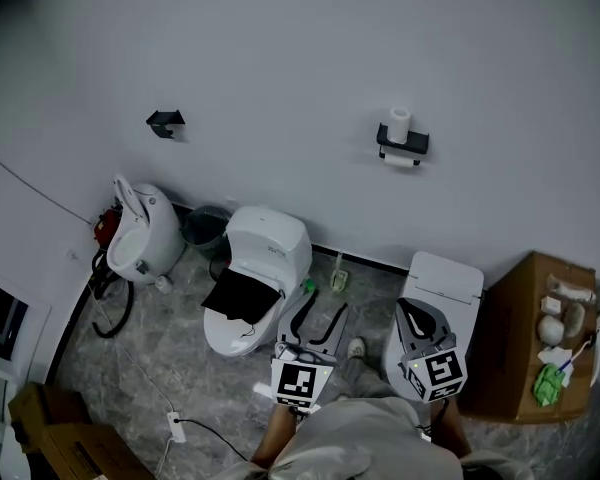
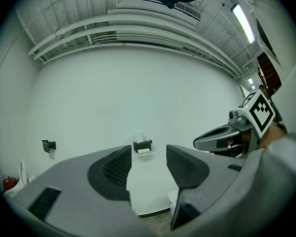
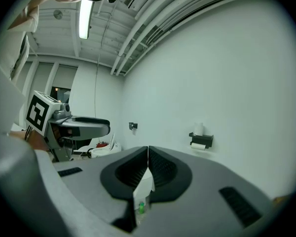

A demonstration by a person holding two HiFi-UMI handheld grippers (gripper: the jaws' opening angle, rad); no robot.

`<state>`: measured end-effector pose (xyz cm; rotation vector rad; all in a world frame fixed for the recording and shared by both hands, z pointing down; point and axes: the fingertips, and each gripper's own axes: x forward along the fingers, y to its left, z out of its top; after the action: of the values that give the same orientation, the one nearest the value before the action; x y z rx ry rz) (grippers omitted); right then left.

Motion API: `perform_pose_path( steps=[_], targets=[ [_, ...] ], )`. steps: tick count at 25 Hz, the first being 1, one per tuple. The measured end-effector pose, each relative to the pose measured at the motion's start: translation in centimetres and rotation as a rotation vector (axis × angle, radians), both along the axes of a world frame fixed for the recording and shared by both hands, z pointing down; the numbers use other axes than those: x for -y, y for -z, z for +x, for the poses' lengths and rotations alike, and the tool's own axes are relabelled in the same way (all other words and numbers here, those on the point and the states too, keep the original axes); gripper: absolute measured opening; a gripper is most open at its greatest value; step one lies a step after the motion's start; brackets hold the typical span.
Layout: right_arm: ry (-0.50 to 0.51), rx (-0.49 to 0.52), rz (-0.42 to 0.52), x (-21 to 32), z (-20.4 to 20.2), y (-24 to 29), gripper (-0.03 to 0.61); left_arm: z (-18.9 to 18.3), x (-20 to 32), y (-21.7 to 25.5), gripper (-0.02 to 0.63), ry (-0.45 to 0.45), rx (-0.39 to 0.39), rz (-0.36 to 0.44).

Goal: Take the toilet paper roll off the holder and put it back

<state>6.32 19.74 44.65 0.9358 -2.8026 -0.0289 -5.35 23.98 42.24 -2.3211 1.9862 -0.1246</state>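
Evidently pre-reach: both grippers are held low in front of the person, well apart from the wall and aimed roughly level at it. I judge this a carrying posture, not a grasping one. Left gripper (image 2: 149, 151): jaws a little apart with nothing between them. The holder (image 2: 142, 145) shows almost dead centre in that gap, so this one looks lined up for the approach. Right gripper (image 3: 148, 151): jaws pressed together at the tips, empty, likely closed because it has no job yet. The toilet paper roll (image 1: 403, 161) hangs under the black holder on the wall, untouched. A second roll (image 1: 400, 120) stands upright on the holder's top, presumably a spare. Task judged not begun. Surface: grey marbled floor (image 1: 220, 388) and a plain pale wall (image 1: 300, 58). Room: showroom-like, with three toilets along the wall base: a tilted toilet (image 1: 140, 233), a middle toilet (image 1: 270, 243) with something dark on its seat, and a right toilet (image 1: 442, 283). Also a small bin (image 1: 208, 228), a toilet brush (image 1: 338, 278), a lone black bracket (image 1: 165, 122) on the wall, and a brown cabinet (image 1: 515, 338) carrying oddments.
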Motion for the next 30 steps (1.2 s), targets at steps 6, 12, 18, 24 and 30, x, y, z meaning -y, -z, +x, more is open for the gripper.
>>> perform_pose_path(
  steps=[6, 12, 18, 24, 30],
  targets=[
    [0.001, 0.010, -0.001, 2.6, -1.1, -0.1, -0.002, -1.0, 2.5, -0.1, 0.229, 0.000, 0.002, -0.002],
    [0.003, 0.014, -0.013, 6.0, -2.1, -0.5, -0.002, -1.9, 5.9, -0.3, 0.229, 0.001, 0.007, -0.011],
    [0.002, 0.026, -0.021, 9.6, -2.9, -0.4, -0.002, -2.6, 9.4, -0.4, 0.229, 0.000, 0.014, -0.023],
    [-0.014, 0.041, -0.031, 12.8, -3.0, -0.5, -0.002, -2.9, 12.5, -0.1, 0.228, -0.009, 0.032, -0.033],
    [-0.017, 0.037, -0.046, 15.8, -3.6, -0.8, -0.002, -3.6, 15.5, -0.1, 0.227, -0.010, 0.031, -0.039]
  ],
)
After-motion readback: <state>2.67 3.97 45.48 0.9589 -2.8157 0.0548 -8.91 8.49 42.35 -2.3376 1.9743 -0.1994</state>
